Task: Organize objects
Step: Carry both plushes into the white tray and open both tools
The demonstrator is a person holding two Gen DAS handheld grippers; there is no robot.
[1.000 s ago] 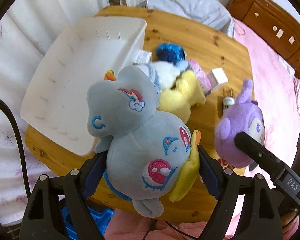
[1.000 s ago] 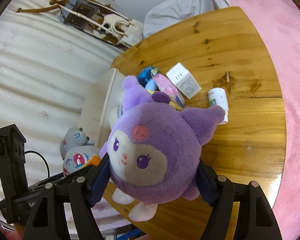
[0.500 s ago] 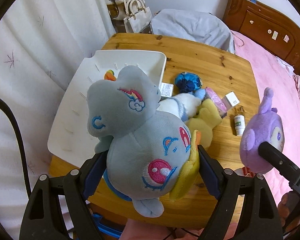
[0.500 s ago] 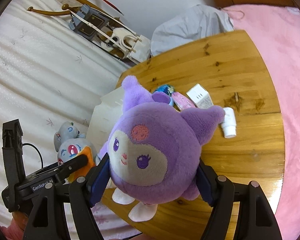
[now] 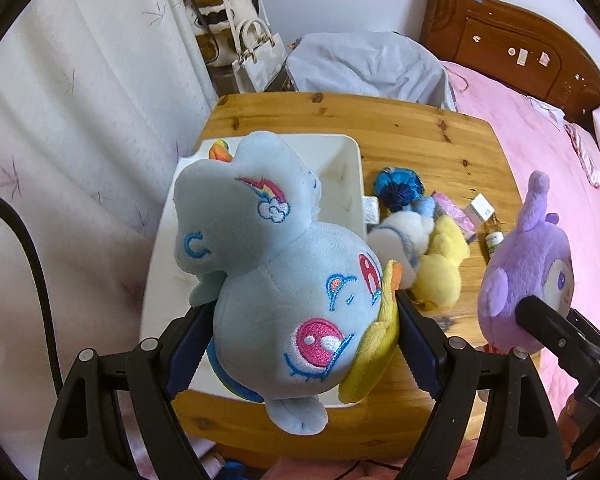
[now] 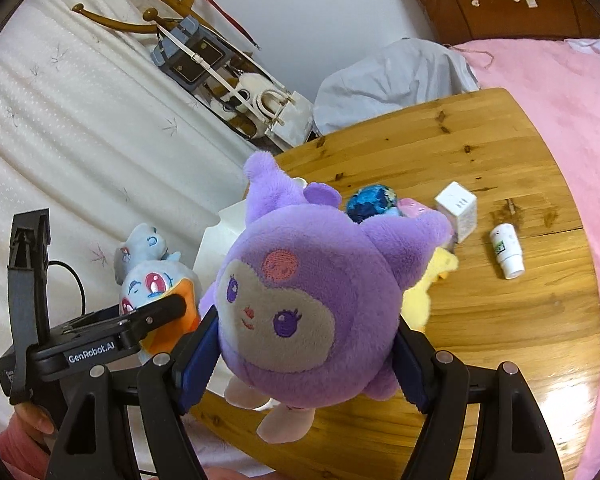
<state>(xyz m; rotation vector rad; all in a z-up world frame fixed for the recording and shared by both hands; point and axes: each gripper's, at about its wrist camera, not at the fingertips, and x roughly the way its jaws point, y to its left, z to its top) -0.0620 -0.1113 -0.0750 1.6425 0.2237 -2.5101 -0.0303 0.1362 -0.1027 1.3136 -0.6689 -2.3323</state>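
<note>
Two plush toys are held aloft. Left wrist: left gripper (image 5: pixel 298 344) pinches the blue pony plush (image 5: pixel 276 280) above the white bin (image 5: pixel 350 168), which looks farther away than before. Right wrist: right gripper (image 6: pixel 306 356) clamps the purple plush (image 6: pixel 312 300) over the wooden table (image 6: pixel 500 320), also higher now.

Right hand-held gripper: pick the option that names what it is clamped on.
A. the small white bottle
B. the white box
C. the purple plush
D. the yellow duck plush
C: in the right wrist view the right hand-held gripper has its blue pads pressed against both sides of the purple plush, while the small white bottle and white box lie on the wooden table.
</note>
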